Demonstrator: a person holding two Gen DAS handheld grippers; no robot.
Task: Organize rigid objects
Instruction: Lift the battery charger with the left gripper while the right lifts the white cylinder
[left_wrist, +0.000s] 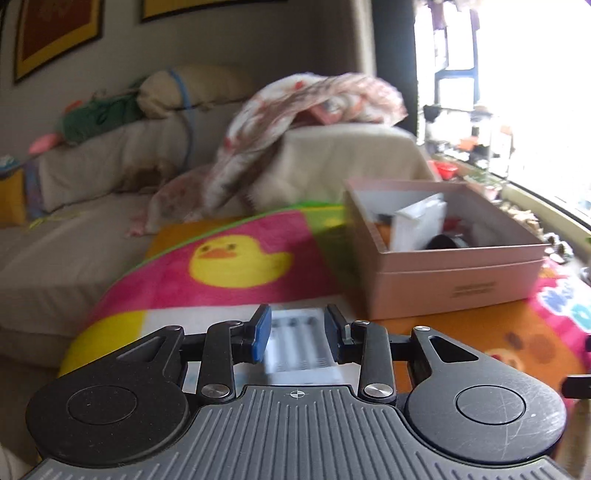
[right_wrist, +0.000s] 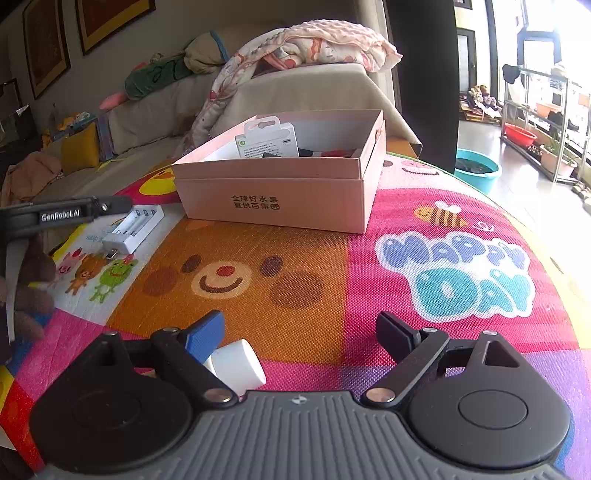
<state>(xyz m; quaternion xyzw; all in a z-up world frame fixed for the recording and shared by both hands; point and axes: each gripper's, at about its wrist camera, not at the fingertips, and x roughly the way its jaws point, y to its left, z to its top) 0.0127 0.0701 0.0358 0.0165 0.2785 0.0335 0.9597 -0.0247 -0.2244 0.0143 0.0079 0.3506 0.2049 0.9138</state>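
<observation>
A white battery charger (left_wrist: 301, 341) lies on the mat between the fingers of my left gripper (left_wrist: 297, 338); the jaws stand just off its sides. It also shows in the right wrist view (right_wrist: 133, 229), with the left gripper (right_wrist: 110, 205) over it. A pink cardboard box (left_wrist: 458, 273) holds a white package (left_wrist: 417, 221) and dark items; it shows in the right wrist view too (right_wrist: 280, 199). My right gripper (right_wrist: 301, 332) is open. A white cylinder (right_wrist: 238, 363) lies on the mat against its blue left fingertip (right_wrist: 205, 334).
A colourful play mat (right_wrist: 332, 266) covers the table. A beige sofa (left_wrist: 92, 173) with pillows and a floral blanket (left_wrist: 280, 122) stands behind. A teal basin (right_wrist: 476, 170) and shelves stand on the floor to the right.
</observation>
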